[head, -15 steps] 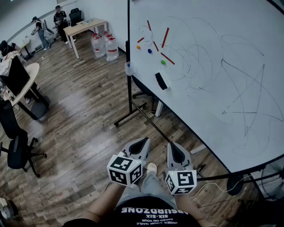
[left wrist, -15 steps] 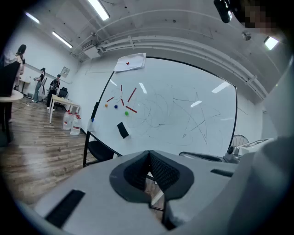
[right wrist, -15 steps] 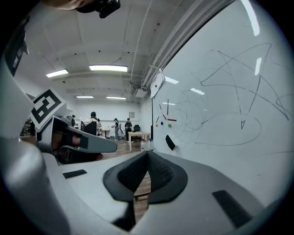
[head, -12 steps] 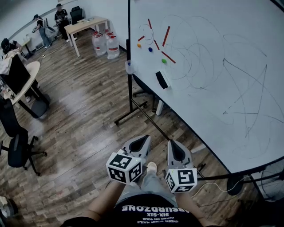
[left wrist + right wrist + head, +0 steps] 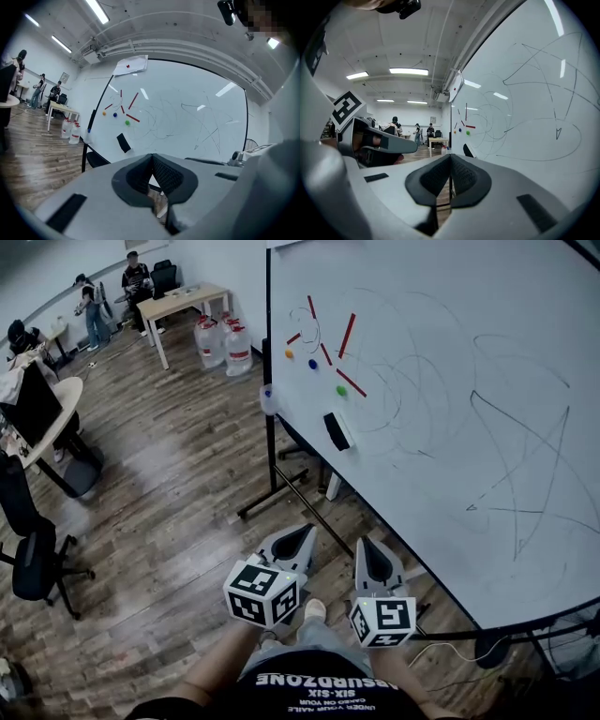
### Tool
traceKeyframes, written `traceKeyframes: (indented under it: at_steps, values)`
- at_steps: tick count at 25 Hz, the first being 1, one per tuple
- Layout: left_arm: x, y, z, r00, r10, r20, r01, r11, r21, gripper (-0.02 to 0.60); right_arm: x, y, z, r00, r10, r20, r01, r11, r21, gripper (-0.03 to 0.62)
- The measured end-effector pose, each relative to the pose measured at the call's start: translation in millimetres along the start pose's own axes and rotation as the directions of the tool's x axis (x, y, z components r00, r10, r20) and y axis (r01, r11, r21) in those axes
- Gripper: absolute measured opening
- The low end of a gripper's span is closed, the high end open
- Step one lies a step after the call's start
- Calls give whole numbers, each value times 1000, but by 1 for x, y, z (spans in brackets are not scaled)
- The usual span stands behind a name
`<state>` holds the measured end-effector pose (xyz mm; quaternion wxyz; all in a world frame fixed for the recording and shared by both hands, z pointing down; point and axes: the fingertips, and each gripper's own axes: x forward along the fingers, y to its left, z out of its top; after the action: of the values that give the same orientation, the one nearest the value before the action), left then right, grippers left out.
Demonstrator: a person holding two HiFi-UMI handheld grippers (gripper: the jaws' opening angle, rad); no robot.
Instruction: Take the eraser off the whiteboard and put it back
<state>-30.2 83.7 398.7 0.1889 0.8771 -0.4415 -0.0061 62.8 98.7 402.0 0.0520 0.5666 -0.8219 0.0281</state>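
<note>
On the whiteboard [image 5: 450, 352], low in its left part, sits the eraser [image 5: 337, 430]: a small black oblong block, tilted a little and lying flat against the white surface among thin grey scribbles. Just above it on the board is a green magnet [image 5: 341, 389], with a blue magnet [image 5: 313, 363] and an orange magnet [image 5: 289, 354] further up, and a few red strips [image 5: 348, 335] scattered round them. Well short of the board, low and close to the person's body, the left gripper [image 5: 302, 534] and the right gripper [image 5: 367, 547] are held side by side, both pointing toward the board. Each has its jaws pressed together at the tips with nothing between them. Beyond the board's left edge, water bottles [image 5: 225, 343] stand on the wooden floor beside a pale table [image 5: 183, 298].
</note>
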Motion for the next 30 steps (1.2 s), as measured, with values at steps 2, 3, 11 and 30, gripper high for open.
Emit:
traceKeyframes:
  at_steps: [2, 3, 11, 30]
  values:
    - [9, 4, 3, 1000, 1, 3, -1, 1000, 1, 6, 9, -4, -1, 1000, 6, -4, -6, 1000, 2, -2]
    - [13, 6, 5, 1000, 0, 6, 0, 1000, 3, 6, 14, -7, -1, 1000, 9, -5, -9, 1000, 2, -3]
    - [52, 20, 17, 1000, -10, 20, 10, 1000, 10, 8, 51, -28, -3, 1000, 25, -16, -25, 1000, 1, -3]
    - [139, 55, 33, 997, 75, 34, -72, 995, -73, 230, 109, -77, -16, 990, 130, -48, -129, 991, 15, -2]
